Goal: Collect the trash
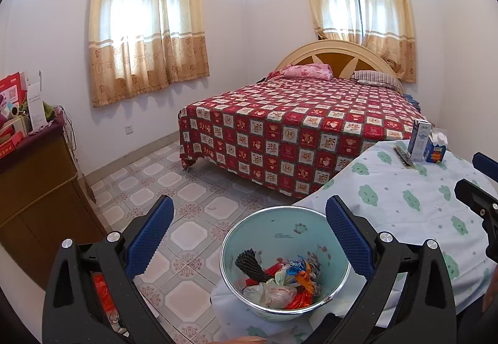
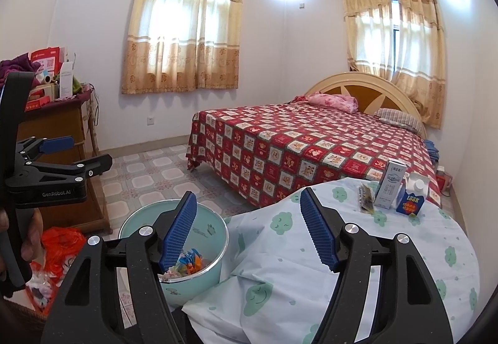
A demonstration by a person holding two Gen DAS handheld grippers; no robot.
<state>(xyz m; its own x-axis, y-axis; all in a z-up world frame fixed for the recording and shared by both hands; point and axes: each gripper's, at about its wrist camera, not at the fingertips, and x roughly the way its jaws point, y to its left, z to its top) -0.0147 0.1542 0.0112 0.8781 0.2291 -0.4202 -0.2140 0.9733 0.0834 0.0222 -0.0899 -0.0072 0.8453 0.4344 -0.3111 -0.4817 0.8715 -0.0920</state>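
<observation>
From the left wrist I look down into the trash bin [image 1: 284, 263]: wrappers, plastic bags and a black ridged piece leaning toward its left wall. The right wrist shows only the top of this heap.

My left gripper [image 1: 249, 235] is spread wide with nothing between the pads, and my right gripper [image 2: 249, 233] also.

The milk carton [image 2: 389, 187] stands upright near the table's far right edge, a blue carton [image 2: 411, 204] just beside it and a dark flat wrapper [image 2: 365, 199] lying lengthwise toward the bed [image 2: 311, 145].

The bin stands beside the cloud-printed tablecloth [image 2: 358, 250], on the tiled floor [image 1: 186, 194].

Bare tablecloth [image 2: 358, 250] ahead; cartons [image 2: 401, 191] crowd far edge; bin [image 2: 214, 238] mouth open.
</observation>
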